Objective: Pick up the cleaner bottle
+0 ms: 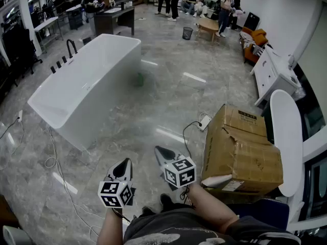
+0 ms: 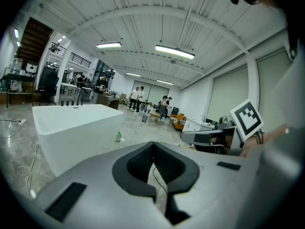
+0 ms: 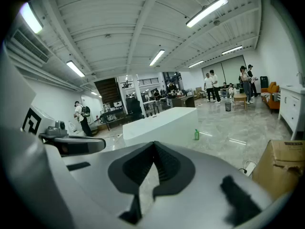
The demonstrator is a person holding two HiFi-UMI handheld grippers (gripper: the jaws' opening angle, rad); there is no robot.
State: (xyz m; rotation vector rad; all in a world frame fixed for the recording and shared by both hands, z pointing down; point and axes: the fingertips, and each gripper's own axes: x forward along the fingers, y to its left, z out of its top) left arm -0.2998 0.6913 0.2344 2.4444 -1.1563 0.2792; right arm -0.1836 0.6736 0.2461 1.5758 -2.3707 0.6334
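The cleaner bottle [image 1: 139, 79] is small and green and stands on the marble floor beside the far end of the white bathtub [image 1: 87, 88]. It also shows in the left gripper view as a bottle [image 2: 118, 137] and in the right gripper view as a bottle [image 3: 196, 134], far ahead of the jaws in both. My left gripper [image 1: 124, 164] and right gripper [image 1: 160, 150] are held side by side close to my body, well short of the bottle. Both are shut with nothing between the pads, as seen on the left gripper [image 2: 153, 147] and the right gripper [image 3: 154, 146].
A dented cardboard box [image 1: 240, 147] sits at my right, with a power strip [image 1: 205, 121] and its cable in front of it. Loose cables [image 1: 55, 162] trail on the floor left of the tub. A white cabinet [image 1: 273, 73] lines the right wall. People stand far back by a bin [image 1: 187, 32].
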